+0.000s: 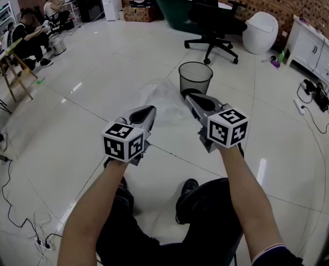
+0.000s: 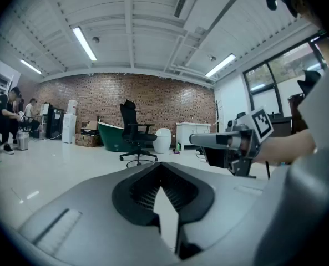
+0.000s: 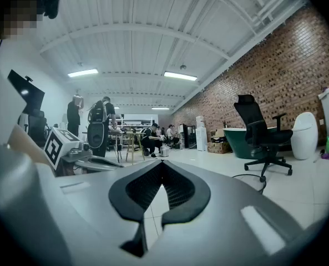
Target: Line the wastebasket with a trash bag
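Reach is the question here: the trash bag [image 1: 163, 96], a crumpled sheet of clear plastic, lies on the floor [image 1: 86, 104] ahead of and below both claws. It spreads across the gap between them, just this side of the wastebasket [image 1: 194, 82]. The wastebasket stands upright, dark mesh with a bare rim and no liner in it, so the lining looks not yet begun. The left claw [image 1: 148, 111] and the right claw [image 1: 190, 97] are held out roughly level, side by side and apart. Each has its jaws closed together with nothing between them, as both gripper views show. The right claw is the nearer to the wastebasket; in the head view its tip appears almost at the wastebasket's foot, though it seems to hang above the floor. The left claw points at the bag's left part. Which way the bag's mouth faces cannot be told, as the plastic is too faint. The next move likely calls for both claws to open and dip forward and down toward the bag.
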`<act>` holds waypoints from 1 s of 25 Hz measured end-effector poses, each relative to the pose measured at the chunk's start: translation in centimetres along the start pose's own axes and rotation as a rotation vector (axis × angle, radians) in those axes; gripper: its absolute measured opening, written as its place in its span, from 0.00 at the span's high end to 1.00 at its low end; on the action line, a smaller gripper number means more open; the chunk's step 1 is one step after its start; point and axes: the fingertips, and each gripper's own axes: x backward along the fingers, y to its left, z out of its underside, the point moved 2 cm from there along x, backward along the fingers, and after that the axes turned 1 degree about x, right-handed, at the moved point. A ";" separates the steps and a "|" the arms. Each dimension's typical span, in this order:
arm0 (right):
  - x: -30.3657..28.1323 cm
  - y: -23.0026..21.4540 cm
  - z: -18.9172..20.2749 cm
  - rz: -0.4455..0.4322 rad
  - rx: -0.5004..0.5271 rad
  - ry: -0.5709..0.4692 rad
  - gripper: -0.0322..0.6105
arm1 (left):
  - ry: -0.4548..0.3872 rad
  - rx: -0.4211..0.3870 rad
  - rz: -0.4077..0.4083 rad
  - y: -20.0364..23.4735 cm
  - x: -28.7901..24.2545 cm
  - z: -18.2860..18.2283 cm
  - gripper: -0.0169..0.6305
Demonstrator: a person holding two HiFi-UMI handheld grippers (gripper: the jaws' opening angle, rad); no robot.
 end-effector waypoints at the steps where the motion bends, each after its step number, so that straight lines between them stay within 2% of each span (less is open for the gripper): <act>1: 0.0 -0.1 -0.2 0.007 0.020 0.002 0.95 | 0.001 -0.012 0.003 0.1 0.0 0.0 0.96; 4: 0.2 -0.7 -0.7 0.031 0.065 0.003 0.95 | 0.003 -0.033 0.002 0.9 -0.2 -0.2 0.96; 13: -0.5 -4.5 0.4 0.093 0.098 0.036 0.95 | 0.039 -0.043 0.003 3.5 -3.3 0.6 0.96; 20: -3.1 -6.7 2.6 0.086 0.105 0.089 0.95 | 0.055 -0.063 0.019 6.3 -5.8 1.4 0.96; 25: -4.3 -8.2 3.2 0.065 0.140 0.135 0.95 | 0.067 -0.042 0.011 8.4 -7.5 2.3 0.96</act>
